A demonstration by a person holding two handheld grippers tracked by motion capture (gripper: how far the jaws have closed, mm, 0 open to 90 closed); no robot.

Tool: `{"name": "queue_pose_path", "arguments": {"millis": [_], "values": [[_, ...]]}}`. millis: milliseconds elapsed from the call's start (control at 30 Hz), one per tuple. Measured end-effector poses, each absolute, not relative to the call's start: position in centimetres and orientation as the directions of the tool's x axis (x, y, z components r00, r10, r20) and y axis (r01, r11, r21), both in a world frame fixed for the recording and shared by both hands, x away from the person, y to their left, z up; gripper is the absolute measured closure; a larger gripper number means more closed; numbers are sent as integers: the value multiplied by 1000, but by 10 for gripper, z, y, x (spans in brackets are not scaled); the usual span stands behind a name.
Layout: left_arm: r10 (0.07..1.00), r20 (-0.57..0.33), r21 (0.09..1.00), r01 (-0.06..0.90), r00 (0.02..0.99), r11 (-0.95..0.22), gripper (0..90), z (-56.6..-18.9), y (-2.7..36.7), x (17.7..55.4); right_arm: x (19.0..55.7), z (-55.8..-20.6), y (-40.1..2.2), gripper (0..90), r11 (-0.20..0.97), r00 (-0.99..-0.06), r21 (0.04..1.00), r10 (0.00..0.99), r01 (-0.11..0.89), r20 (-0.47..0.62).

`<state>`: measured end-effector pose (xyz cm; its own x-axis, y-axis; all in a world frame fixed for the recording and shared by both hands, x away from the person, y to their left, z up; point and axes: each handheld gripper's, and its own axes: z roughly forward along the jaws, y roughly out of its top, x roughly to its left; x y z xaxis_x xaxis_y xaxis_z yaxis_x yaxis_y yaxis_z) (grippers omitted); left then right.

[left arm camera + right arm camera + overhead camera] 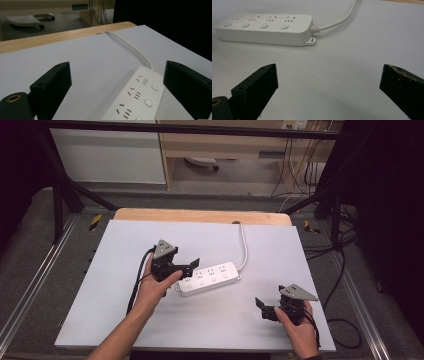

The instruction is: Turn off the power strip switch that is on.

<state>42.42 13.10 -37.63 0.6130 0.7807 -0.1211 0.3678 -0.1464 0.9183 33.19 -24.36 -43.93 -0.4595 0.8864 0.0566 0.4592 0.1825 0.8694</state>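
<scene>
High view: white four-socket power strip (209, 278)

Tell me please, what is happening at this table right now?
A person holds a two-jaw gripper in each hand over a white table. The left gripper is at the near end of a white power strip, jaws open, one on each side of that end, not clamped on it. The right gripper waits apart from the strip, open and holding nothing. The strip lies flat, and its cable runs toward the far edge of the table.
</scene>
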Motion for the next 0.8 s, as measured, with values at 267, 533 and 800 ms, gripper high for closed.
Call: {"name": "queue_pose_path", "arguments": {"millis": [267,533,800], "values": [[775,-110,911,376,622,-172,91,-382,121,429,332,-438,-244,24,179,-451,871,891,458,54],[773,-98,902,385,627,-197,90,-389,109,435,331,-437,-244,24,177,-451,871,891,459,57],[763,-100,903,379,639,-200,73,-392,101,438,330,-436,-245,26,173,-443,875,895,453,52]]}}
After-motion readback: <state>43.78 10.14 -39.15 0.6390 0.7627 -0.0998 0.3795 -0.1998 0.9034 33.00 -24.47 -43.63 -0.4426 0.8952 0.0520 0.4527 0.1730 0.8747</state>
